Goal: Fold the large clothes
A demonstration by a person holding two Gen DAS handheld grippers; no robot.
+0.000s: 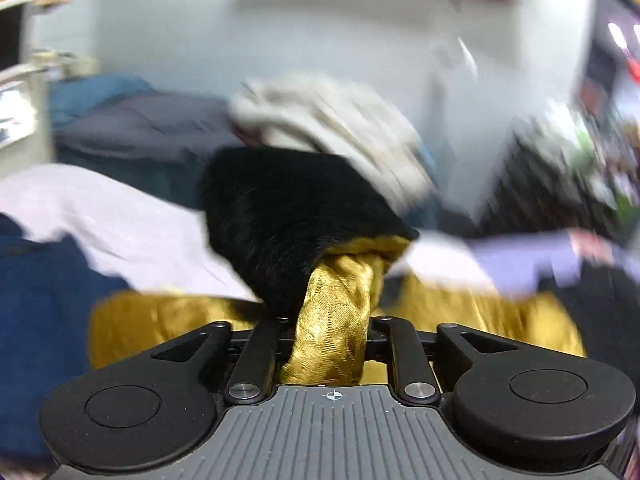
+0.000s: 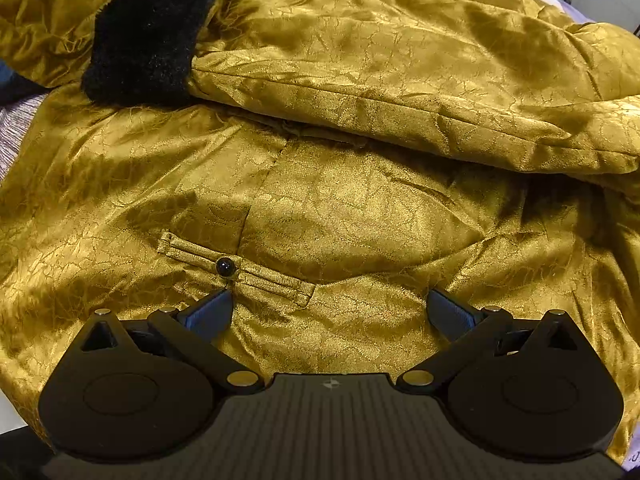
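Your left tongs [image 1: 329, 320] are clamped on a bunched sleeve of the gold jacket [image 2: 340, 200], black fur cuff [image 1: 280, 220] dangling; it may slip out, though that view's blurred. Right tongs [image 2: 329, 312] gape wide, empty, above the jacket spread flat.

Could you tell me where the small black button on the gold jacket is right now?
In the right wrist view, the black button sits on a stitched gold tab low on the jacket, just beyond the open right gripper's left finger.
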